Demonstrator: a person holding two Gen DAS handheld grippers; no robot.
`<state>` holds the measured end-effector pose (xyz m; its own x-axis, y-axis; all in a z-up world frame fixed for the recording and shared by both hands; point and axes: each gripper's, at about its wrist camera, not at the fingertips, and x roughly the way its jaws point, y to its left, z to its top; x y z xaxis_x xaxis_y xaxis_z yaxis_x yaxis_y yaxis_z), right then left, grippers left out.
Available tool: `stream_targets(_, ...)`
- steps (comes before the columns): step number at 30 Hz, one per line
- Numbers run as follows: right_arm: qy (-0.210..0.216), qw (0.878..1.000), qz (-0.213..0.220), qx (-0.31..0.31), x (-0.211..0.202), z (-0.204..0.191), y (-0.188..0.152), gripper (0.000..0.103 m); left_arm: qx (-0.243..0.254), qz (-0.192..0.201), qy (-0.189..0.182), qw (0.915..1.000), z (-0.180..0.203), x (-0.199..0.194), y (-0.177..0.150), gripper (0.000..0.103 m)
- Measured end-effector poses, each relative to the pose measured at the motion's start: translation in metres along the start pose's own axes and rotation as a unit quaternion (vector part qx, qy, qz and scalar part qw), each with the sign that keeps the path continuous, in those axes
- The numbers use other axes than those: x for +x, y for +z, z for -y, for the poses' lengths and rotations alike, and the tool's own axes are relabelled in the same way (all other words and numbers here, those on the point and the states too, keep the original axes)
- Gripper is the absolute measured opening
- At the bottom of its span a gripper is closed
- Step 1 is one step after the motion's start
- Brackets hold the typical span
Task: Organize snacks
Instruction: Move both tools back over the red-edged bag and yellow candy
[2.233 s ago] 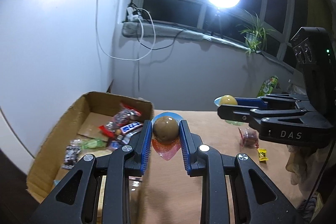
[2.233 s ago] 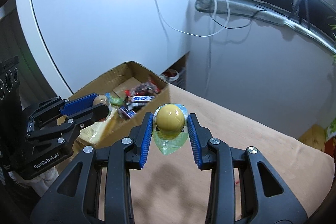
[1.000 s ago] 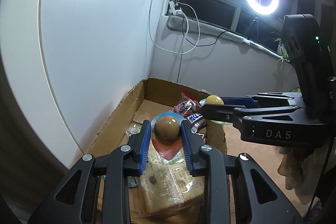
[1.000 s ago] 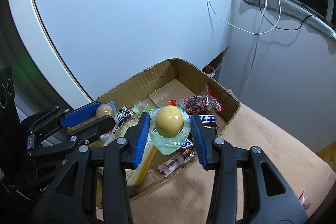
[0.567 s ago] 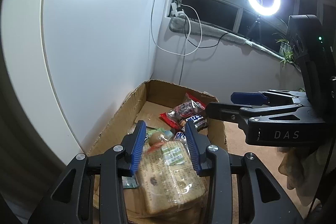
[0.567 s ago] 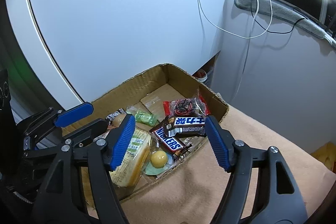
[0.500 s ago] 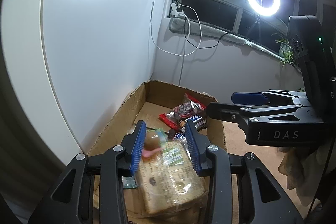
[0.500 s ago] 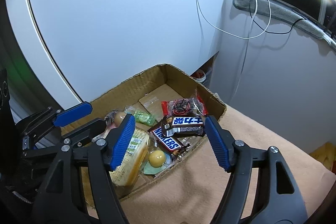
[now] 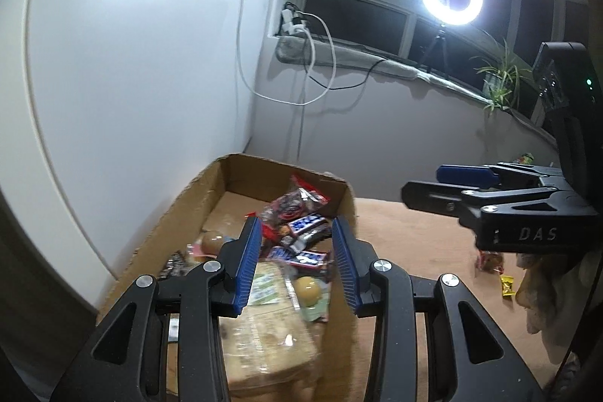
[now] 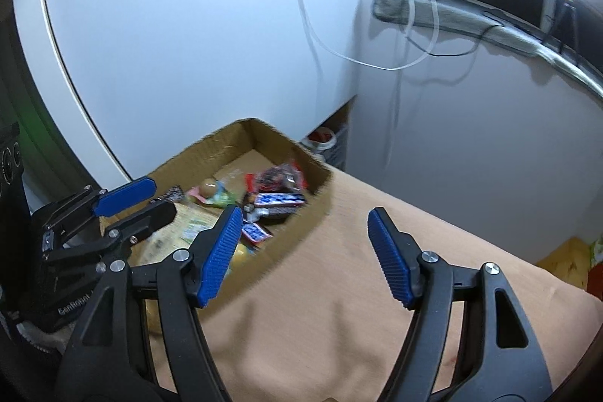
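Below the spread left gripper, cardboard box holds snacks.

right gripper body: "DAS" in pale letters on its black side, seen from the left wrist view
left gripper body: "GenRobot", partly cut off at the picture's left edge, seen from the right wrist view
candy bars in the box: white lettering on blue wrappers, too blurred to read
bread pack at the box's near end: printed label, not readable
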<state>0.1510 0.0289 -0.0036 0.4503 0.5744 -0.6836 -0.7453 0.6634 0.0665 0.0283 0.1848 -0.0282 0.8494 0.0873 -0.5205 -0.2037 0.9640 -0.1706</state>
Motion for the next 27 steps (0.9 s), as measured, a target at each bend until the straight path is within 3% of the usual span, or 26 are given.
stream_targets(10,-0.044,0.998,0.004,0.043,-0.040,0.060,-0.028,0.072,0.018,-0.008,-0.031,0.9993,0.037,0.007,0.000,0.038)
stream_targets(16,-0.068,0.995,0.002,0.069,-0.061,0.095,-0.049,0.072,0.030,-0.018,-0.055,0.9979,0.062,0.012,-0.002,0.043)
stream_targets(27,-0.093,0.989,-0.016,0.115,-0.082,0.146,-0.093,0.072,0.056,-0.042,-0.091,0.9934,0.108,0.025,-0.010,0.043)
